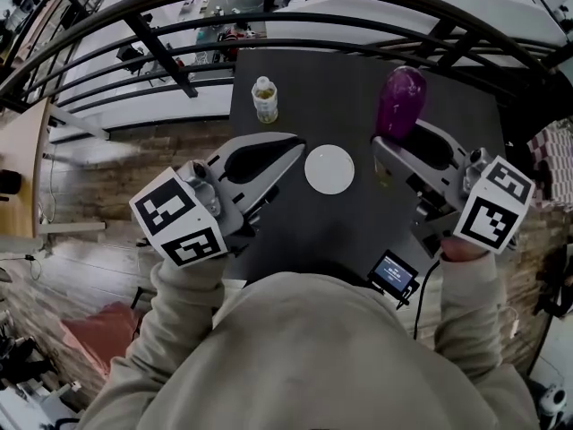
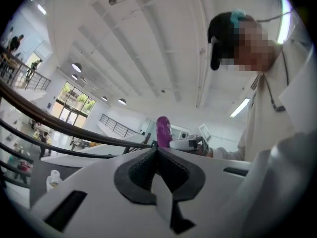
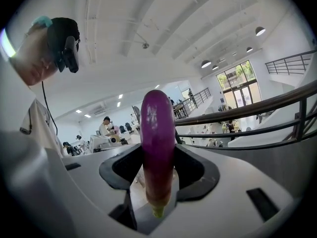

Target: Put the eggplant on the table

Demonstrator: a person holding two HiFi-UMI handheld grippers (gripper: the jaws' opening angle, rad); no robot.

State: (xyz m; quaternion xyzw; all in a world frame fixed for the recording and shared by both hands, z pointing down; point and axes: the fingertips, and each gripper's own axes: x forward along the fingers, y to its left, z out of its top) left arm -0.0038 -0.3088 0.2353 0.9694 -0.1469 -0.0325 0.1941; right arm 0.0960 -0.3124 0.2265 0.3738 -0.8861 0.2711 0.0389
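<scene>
A glossy purple eggplant [image 1: 400, 101] sticks out from my right gripper [image 1: 398, 138], over the far right part of the dark table [image 1: 358, 231]. In the right gripper view the eggplant [image 3: 157, 143] stands upright, green stem end down, and my right gripper [image 3: 158, 165] is shut on its lower half, with the pads [image 3: 190, 168] pressed against its sides. My left gripper [image 1: 295, 147] hovers over the table's left side, holding nothing. In the left gripper view its jaws [image 2: 157, 150] meet, and the eggplant [image 2: 162, 130] shows beyond them.
A round white plate [image 1: 329, 169] lies on the table between the two grippers. A small bottle [image 1: 265, 98] stands at the far left of the table. A small device with a lit screen [image 1: 394, 273] sits at the near edge. A black railing [image 1: 269, 25] curves beyond the table.
</scene>
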